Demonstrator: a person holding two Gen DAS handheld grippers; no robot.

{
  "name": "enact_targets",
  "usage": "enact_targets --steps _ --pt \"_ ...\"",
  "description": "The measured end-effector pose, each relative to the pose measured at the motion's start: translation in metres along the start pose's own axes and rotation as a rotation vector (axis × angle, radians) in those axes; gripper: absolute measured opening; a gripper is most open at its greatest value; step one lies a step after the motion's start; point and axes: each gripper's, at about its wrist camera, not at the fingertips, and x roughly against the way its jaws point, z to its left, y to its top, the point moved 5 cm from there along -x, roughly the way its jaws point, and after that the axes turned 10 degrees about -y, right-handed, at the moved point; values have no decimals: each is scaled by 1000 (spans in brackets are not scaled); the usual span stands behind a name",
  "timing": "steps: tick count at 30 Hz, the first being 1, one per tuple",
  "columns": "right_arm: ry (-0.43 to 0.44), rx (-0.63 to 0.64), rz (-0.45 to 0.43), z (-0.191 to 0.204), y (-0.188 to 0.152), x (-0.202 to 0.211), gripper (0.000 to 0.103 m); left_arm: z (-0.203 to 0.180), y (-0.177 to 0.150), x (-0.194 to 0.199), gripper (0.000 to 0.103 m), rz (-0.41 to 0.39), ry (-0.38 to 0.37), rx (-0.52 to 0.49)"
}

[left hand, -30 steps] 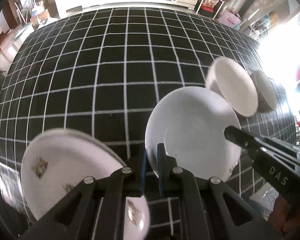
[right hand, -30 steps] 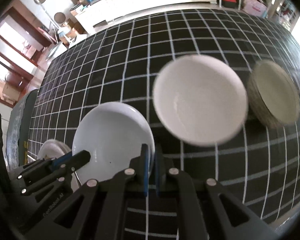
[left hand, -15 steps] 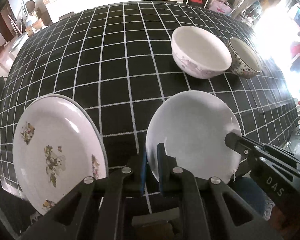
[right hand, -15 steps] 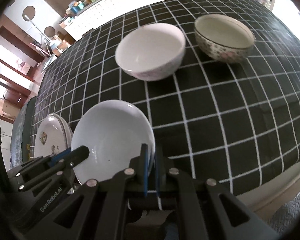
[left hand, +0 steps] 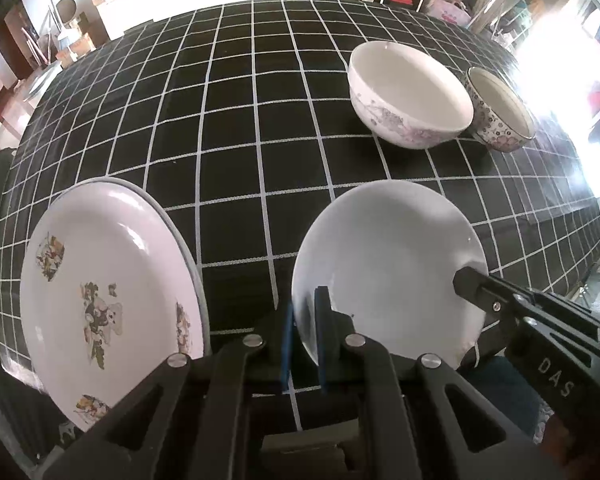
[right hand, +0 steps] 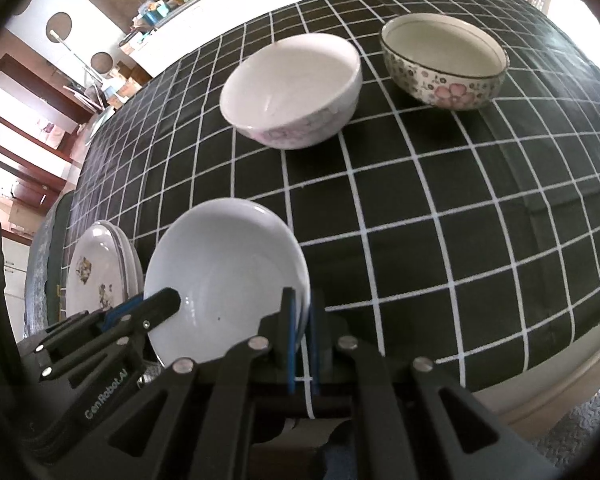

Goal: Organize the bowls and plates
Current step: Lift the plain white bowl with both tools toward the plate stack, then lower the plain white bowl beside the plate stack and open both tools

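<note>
Currently, your left tongs [left hand: 302, 336] are clamped on the near-left rim of the white plate [left hand: 384, 276], and your right tongs [right hand: 302, 344] are clamped on its right rim. You hold the plate tilted over the near edge of the counter [left hand: 240, 120]; whether it touches the cloth cannot be told. The stack [left hand: 104, 292] of patterned plates lies just left of it. Farther back stand the pink bowl [right hand: 292, 88] and the floral bowl [right hand: 444, 64], close together; contact between them is unclear.
</note>
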Motion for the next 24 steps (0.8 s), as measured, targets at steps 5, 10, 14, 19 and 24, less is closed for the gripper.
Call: enact_targets --steps 5,10,14,19,24 --pt "0 9 -5 1 -1 0 8 2 -1 -4 8 -2 -17 12" --pt "-13 17 -7 5 -1 0 8 3 -2 -2 8 0 -20 13" --pt "-4 11 -4 3 0 0 8 3 0 3 8 -10 -21 11" --pt "-17 9 -5 2 1 1 8 3 4 10 8 -25 -15 4" --pt "-25 3 -6 -1 1 2 9 5 5 14 8 -27 -12 5"
